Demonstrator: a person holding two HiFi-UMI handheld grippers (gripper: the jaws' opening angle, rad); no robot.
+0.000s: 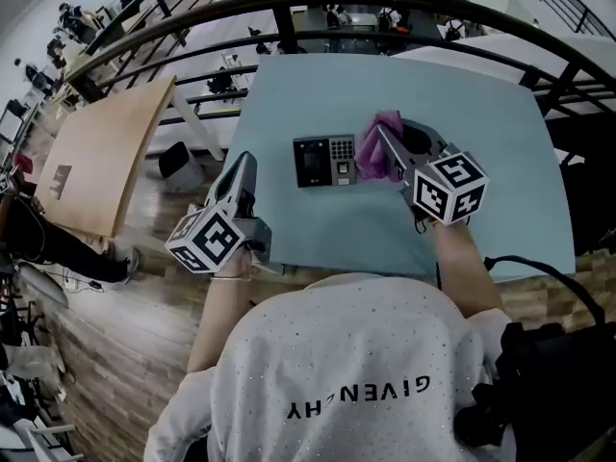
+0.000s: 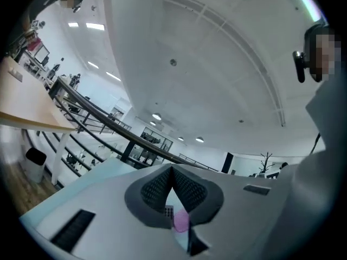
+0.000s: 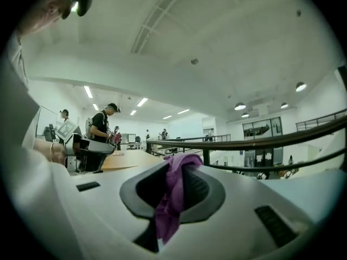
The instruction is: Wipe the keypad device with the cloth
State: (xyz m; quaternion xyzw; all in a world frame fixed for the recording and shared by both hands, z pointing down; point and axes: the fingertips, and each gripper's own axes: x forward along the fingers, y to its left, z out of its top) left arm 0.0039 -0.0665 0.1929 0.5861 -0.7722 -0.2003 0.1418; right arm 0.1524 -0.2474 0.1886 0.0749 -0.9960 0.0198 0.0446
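Note:
A dark keypad device (image 1: 322,160) lies flat near the middle of the pale teal table (image 1: 481,210). Just right of it, against its keypad end, hangs a purple cloth (image 1: 378,147), with my right gripper (image 1: 382,135) shut on it. In the right gripper view the cloth (image 3: 172,199) is pinched between the pads and droops below my right gripper (image 3: 179,164). At the table's left edge, left of the device and apart from it, my left gripper (image 1: 248,165) is shut and holds nothing. In the left gripper view, slivers of keypad and cloth show below the meeting tips of my left gripper (image 2: 172,172).
A wooden table (image 1: 106,152) stands to the left across a gap, with a black bin (image 1: 178,162) between the two tables. A curved black railing (image 1: 289,8) runs behind the teal table. People stand far off in the hall (image 3: 100,129).

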